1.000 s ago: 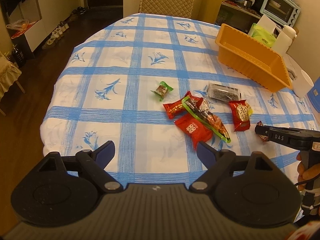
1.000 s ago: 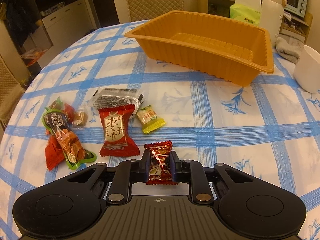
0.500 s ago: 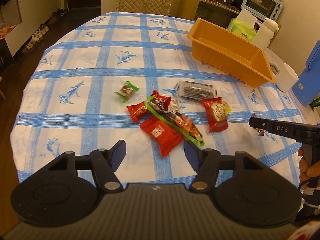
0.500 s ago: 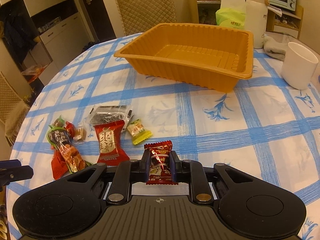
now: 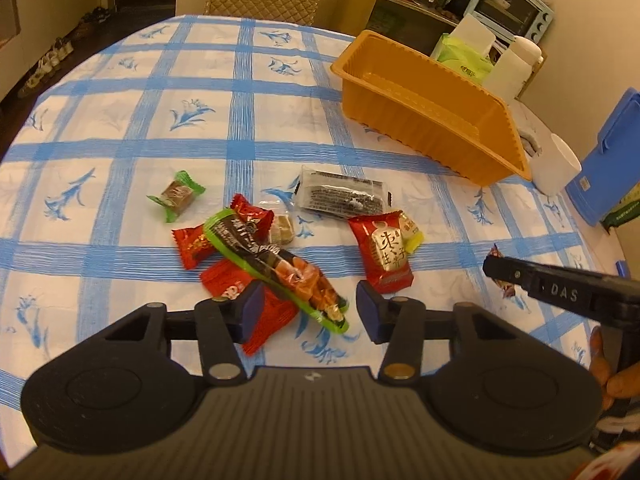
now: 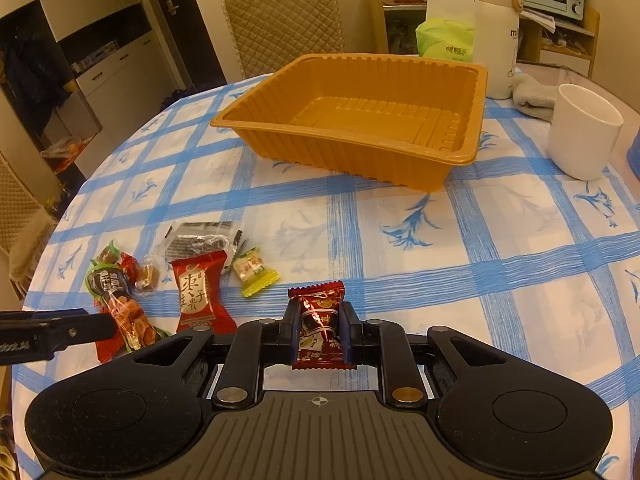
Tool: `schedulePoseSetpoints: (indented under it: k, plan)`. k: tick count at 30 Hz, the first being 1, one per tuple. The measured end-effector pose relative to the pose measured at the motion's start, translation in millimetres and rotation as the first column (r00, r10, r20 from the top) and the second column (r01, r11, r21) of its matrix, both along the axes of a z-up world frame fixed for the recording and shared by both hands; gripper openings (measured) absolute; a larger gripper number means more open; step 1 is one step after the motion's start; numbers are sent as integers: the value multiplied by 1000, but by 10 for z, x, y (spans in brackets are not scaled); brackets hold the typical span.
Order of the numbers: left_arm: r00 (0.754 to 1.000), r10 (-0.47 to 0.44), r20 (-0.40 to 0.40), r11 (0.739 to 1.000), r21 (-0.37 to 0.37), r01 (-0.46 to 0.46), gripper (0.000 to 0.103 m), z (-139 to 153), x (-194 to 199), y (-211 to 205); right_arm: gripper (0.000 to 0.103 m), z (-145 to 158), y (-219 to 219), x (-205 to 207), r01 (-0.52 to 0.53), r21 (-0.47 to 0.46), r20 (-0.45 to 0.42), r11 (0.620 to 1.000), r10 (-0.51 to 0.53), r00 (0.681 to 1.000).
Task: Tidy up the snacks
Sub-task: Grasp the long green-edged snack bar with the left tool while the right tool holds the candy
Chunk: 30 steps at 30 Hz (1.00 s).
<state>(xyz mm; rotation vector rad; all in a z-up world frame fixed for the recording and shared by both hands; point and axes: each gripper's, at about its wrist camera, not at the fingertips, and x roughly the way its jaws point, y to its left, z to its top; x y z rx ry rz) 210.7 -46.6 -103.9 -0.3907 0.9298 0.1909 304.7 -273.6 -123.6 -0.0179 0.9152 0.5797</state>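
Round table (image 5: 120,128), blue-checked cloth: carrying a loose cluster of snacks toward its near edge and an orange tray (image 6: 400,92) toward its far right edge, the tray sitting empty. Left gripper (image 5: 306,312): jaws closing, hovering over the near end of the cluster, with the tail of a long green-edged snack pack (image 5: 276,264) and a flat red packet (image 5: 264,312) lying between the blue pads; the pads are not pressing on either. Right gripper (image 6: 320,330): clenched on a dark red candy (image 6: 320,328), holding it upright above the near part of the table, well apart from the tray. Cluster contents, all lying on the cloth: a red packet with gold characters (image 5: 386,256), a yellow candy (image 6: 252,270) just beside it, a clear-wrapped dark bar (image 5: 340,196) on the tray side of the cluster, a small brown candy in clear wrap (image 5: 284,230), a red wrapper (image 5: 194,244) partly under the green-edged pack, and a green-wrapped candy (image 5: 176,194) lying apart toward the left edge. White cup (image 6: 582,132): standing near the right edge, just beside the tray. White bottle (image 6: 496,36): standing behind the tray at the far edge.
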Motion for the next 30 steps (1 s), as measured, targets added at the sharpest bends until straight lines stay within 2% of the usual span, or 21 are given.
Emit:
schedulePoseSetpoints:
  k: [4,16,23,30]
  plan:
    - [999,34,-27,999,-29,-35,37,-94,91,26,20,-12,-53,30,1,4,-8,1000,-1,1000]
    - [993,106,-43,994,-20,-107,36,-153,273,72,20,-89,-160,78,-1,14,-32,1000,1,999]
    - [989,138,-56,990,-2,-138,36,-165,393,68,20,-116,-211,94,-3,17,-38,1000,4,999]
    - [990,123,-65,992,34,-121,35,-165,428,17,20,-116,-269,112,-4,27,-42,1000,5,999]
